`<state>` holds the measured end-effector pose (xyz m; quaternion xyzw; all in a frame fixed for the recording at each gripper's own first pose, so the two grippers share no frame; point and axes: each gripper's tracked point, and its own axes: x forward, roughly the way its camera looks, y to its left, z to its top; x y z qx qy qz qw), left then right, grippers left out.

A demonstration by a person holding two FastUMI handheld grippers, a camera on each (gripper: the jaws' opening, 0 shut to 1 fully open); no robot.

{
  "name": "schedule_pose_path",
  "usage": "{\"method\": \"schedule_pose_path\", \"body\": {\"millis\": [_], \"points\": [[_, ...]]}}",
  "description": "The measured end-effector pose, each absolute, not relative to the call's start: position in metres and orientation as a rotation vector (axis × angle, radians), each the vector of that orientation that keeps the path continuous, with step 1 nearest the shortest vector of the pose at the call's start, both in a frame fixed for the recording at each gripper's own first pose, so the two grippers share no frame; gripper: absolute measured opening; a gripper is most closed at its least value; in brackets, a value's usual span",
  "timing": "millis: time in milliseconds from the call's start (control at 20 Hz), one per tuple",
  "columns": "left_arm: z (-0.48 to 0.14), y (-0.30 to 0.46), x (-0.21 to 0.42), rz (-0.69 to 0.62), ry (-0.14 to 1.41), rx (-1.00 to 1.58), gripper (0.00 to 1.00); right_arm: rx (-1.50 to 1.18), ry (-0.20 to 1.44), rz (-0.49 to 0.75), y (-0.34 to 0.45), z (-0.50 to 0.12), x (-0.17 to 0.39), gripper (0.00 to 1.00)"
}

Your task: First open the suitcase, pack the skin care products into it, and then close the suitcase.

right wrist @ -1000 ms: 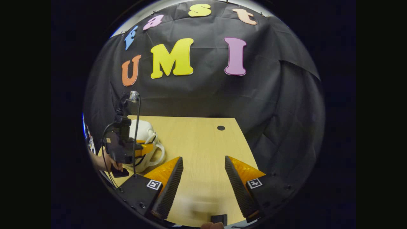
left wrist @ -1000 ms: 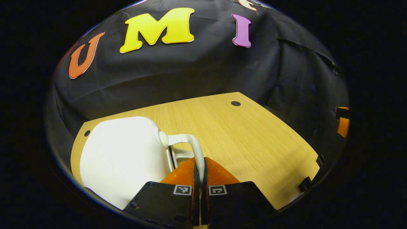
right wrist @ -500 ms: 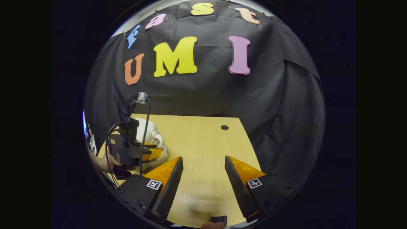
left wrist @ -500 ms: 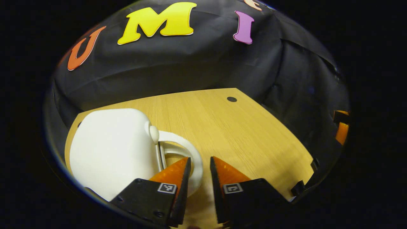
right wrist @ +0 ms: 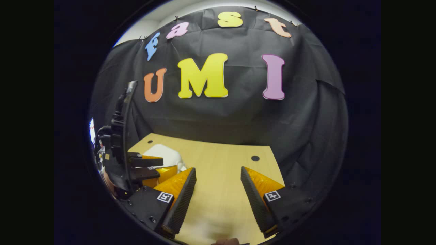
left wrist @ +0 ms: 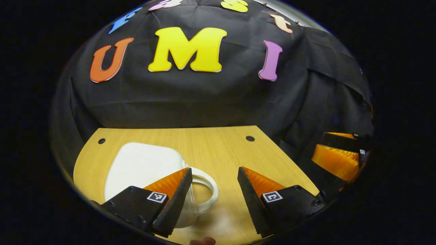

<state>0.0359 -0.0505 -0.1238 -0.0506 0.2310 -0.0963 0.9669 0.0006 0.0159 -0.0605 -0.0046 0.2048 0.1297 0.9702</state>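
Left gripper view: left gripper point(left wrist: 214, 185) stands with fingers wide apart, nothing between them but bare table; 1.0 s ago they were pressed together on the handle, and 0.5 s ago only narrowly parted.
Handle point(left wrist: 207, 190): free of both fingers, a smooth white loop lying just inside the left finger point(left wrist: 172, 194).
Suitcase point(left wrist: 143, 168): closed, small, white, rounded hard shell, resting flat on the table at the near left; it sat larger and higher in this view 1.0 s ago.
Right gripper view: right gripper point(right wrist: 218, 185) has fingers spread wide over bare table, as in both earlier frames.
Left gripper, seen from the right gripper view point(right wrist: 150, 166): at far left, raised above the suitcase point(right wrist: 163, 154).
Table point(left wrist: 224, 149): light wood grain, matte, with small dark round holes near the far corners.
Room: black cloth wall behind, creased and draped.
Fingers: wedge-shaped, with ridged inner faces.
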Motion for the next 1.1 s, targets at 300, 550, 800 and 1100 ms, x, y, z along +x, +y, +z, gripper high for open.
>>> {"method": "schedule_pose_path", "body": {"millis": [300,550,800,1100], "points": [[0.004,0.03,0.048,-0.018,0.162,-0.14,0.91,0.029,0.206,0.243,0.07,0.027,0.041,0.78],[0.056,0.064,0.039,0.055,0.037,-0.108,0.91,0.079,0.079,0.22,0.108,0.074,0.047,0.79],[0.072,0.082,0.027,0.102,-0.035,-0.109,0.91,0.099,0.049,0.207,0.127,0.075,0.037,0.77],[0.066,0.093,0.026,0.102,-0.028,-0.089,0.91,0.074,0.039,0.206,0.14,0.076,0.035,0.79]]}}
